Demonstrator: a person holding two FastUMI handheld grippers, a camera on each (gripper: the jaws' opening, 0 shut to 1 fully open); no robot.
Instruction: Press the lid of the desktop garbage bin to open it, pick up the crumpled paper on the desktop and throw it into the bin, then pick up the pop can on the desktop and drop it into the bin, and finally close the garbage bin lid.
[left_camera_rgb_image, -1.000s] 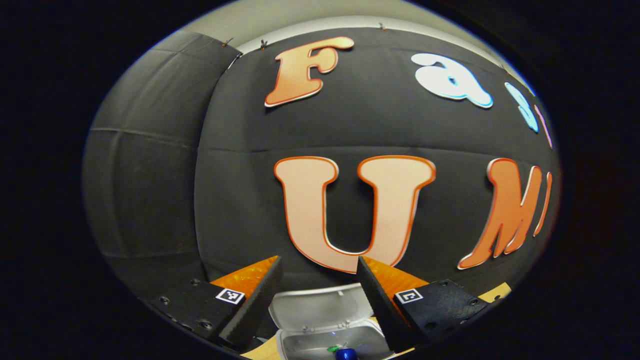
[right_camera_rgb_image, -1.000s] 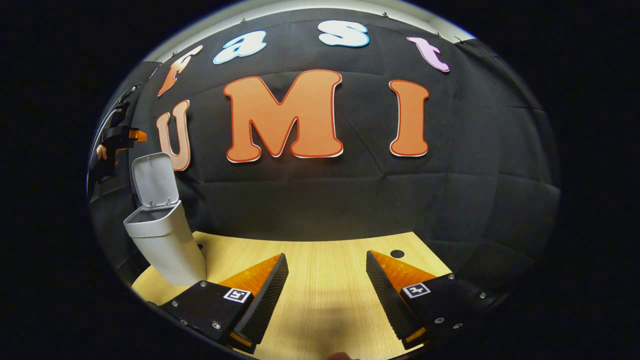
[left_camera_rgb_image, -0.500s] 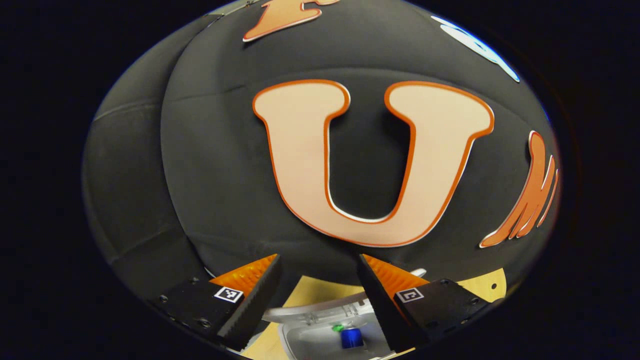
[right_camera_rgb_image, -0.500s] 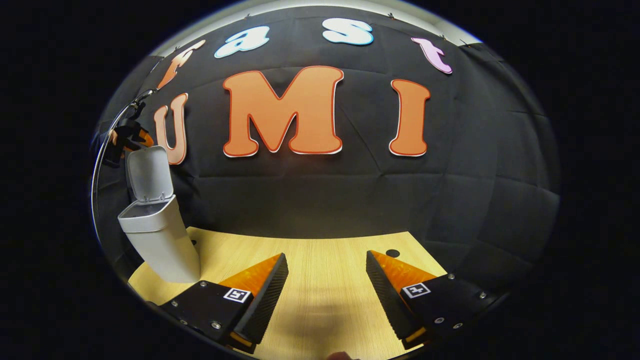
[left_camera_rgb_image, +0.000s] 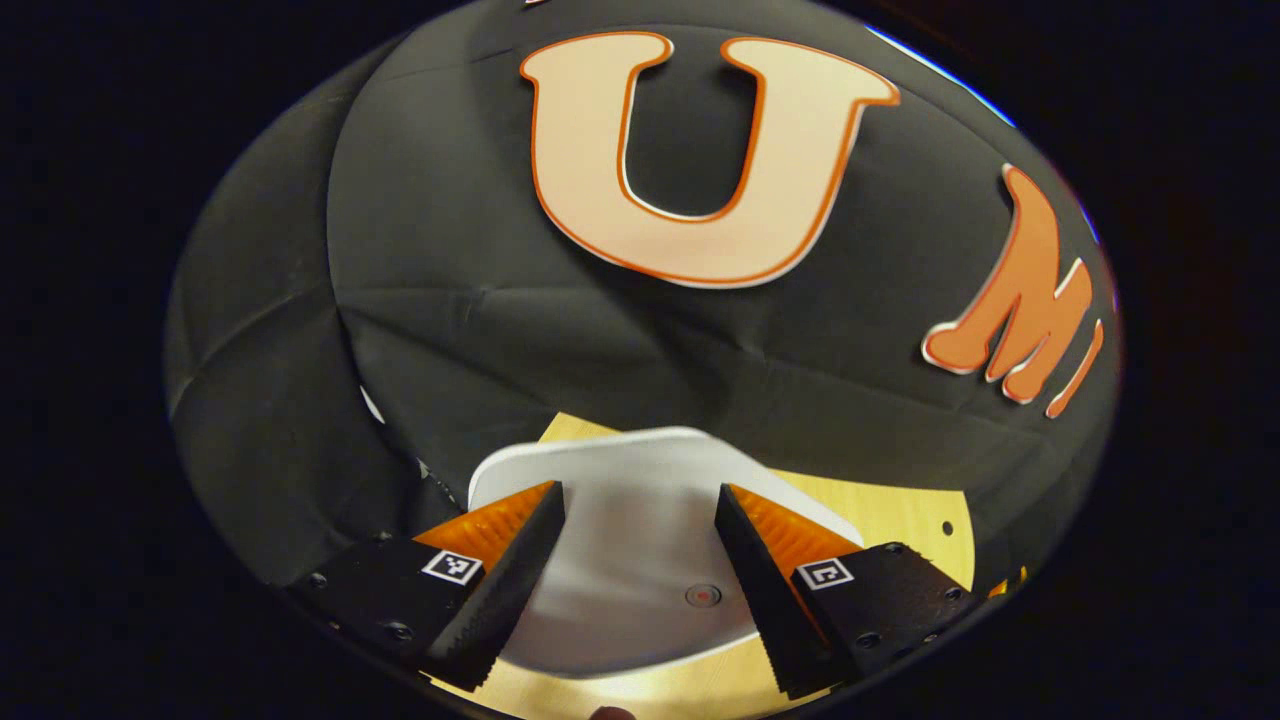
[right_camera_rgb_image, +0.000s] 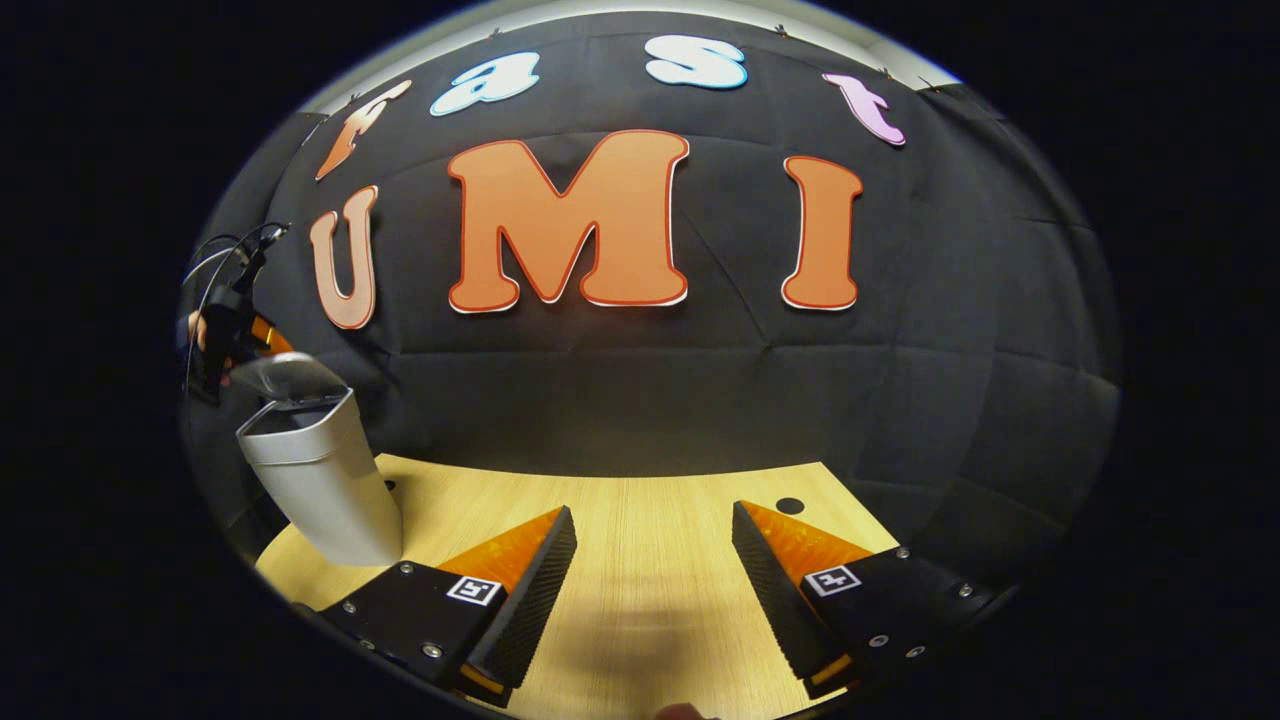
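The white bin lid (left_camera_rgb_image: 630, 540) lies tilted, most of the way down, just below and ahead of my left gripper (left_camera_rgb_image: 640, 535). That gripper is open and its fingers straddle the lid's top face from above; whether they touch it I cannot tell. In the right gripper view the white garbage bin (right_camera_rgb_image: 315, 475) stands at the table's far left with its lid (right_camera_rgb_image: 285, 375) partly lowered, and the left gripper (right_camera_rgb_image: 235, 335) with a hand behind it sits just above the lid. My right gripper (right_camera_rgb_image: 650, 560) is open over bare tabletop. The bin's inside is hidden.
The light wooden table (right_camera_rgb_image: 650, 520) runs to the black cloth wall behind. A small dark hole (right_camera_rgb_image: 790, 506) marks the table at the back right. A cable (right_camera_rgb_image: 225, 250) arches above the left gripper.
The lid has swung down from upright to nearly flat, with the left gripper pitching down over it. The blue can seen inside the bin is now covered. The right gripper stayed put.
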